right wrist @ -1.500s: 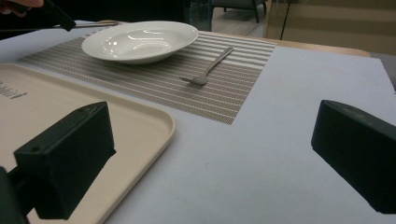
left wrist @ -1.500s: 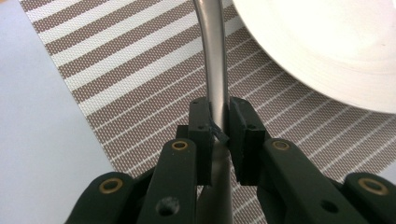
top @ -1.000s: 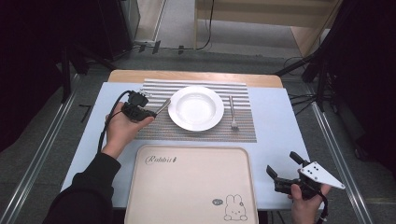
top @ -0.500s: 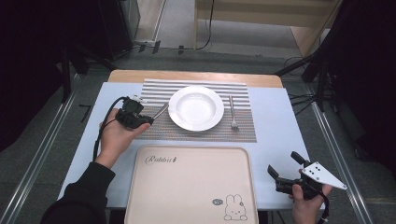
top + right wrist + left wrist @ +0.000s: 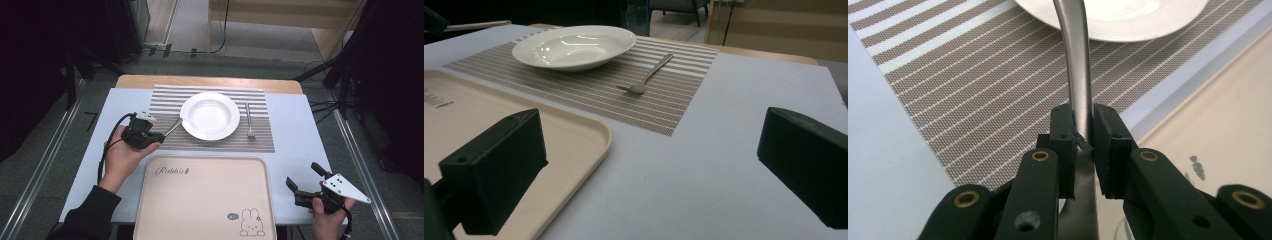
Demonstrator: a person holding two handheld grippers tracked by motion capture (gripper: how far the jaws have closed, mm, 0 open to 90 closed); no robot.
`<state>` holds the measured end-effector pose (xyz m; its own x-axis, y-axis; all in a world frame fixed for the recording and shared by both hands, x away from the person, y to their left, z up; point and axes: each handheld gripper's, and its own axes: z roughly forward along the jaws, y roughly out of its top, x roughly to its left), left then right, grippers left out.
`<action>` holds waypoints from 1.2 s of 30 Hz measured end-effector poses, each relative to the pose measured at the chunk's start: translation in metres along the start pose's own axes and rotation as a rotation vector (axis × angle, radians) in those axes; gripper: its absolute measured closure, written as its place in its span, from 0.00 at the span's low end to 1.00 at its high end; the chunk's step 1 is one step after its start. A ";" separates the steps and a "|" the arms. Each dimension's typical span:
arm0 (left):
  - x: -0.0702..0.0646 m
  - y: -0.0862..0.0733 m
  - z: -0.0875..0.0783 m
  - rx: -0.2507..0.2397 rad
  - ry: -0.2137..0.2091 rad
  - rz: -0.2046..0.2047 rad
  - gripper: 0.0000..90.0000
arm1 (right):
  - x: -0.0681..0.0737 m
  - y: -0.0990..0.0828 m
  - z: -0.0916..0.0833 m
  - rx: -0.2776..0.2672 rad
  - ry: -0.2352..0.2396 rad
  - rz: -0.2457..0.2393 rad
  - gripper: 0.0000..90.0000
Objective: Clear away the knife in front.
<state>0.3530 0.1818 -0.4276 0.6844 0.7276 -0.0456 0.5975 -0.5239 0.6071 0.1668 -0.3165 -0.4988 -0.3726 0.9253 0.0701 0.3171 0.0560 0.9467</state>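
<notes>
Left gripper (image 5: 159, 136) is clamping a metal utensil handle (image 5: 1077, 60), pads pressing it from both sides, jaws nearly closed on the thin metal. In the left gripper view the handle is running straight up between the two black jaws and curving away toward the white plate (image 5: 1128, 20); its far end is hidden there, so whether it is a spoon or a knife is not clear. In the high view the handle (image 5: 173, 127) is slanting from the gripper up to the plate's (image 5: 210, 116) left rim, over the striped placemat (image 5: 165, 102), just above the top left corner of the beige tray (image 5: 200, 200). The person's left hand (image 5: 120, 155) is cupping the gripper from below, cable looping to the left.

Right gripper (image 5: 306, 181) is sitting at the near right edge of the table (image 5: 300, 130), right of the tray, jaws standing wide apart with nothing between them. The right gripper view is looking across bare tabletop toward the plate (image 5: 574, 46) and a fork (image 5: 646, 75) that is lying on the placemat (image 5: 589, 87) just right of the plate, apart from it, tines toward the near side. Tray corner (image 5: 574, 135) is lying beside the left jaw
</notes>
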 end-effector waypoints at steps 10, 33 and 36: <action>-0.018 -0.013 -0.007 -0.016 -0.007 0.022 0.89 | 0.001 0.000 0.000 0.002 0.000 -0.002 0.00; -0.064 -0.047 -0.011 -0.045 -0.095 0.042 0.89 | 0.000 0.000 0.000 0.001 -0.001 -0.003 0.00; -0.068 -0.049 -0.011 -0.048 -0.102 0.043 0.89 | 0.000 0.000 0.000 0.001 -0.001 -0.003 0.00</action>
<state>0.2722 0.1629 -0.4456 0.7495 0.6548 -0.0975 0.5476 -0.5304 0.6471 0.1670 -0.3167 -0.4986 -0.3726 0.9256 0.0668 0.3171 0.0593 0.9465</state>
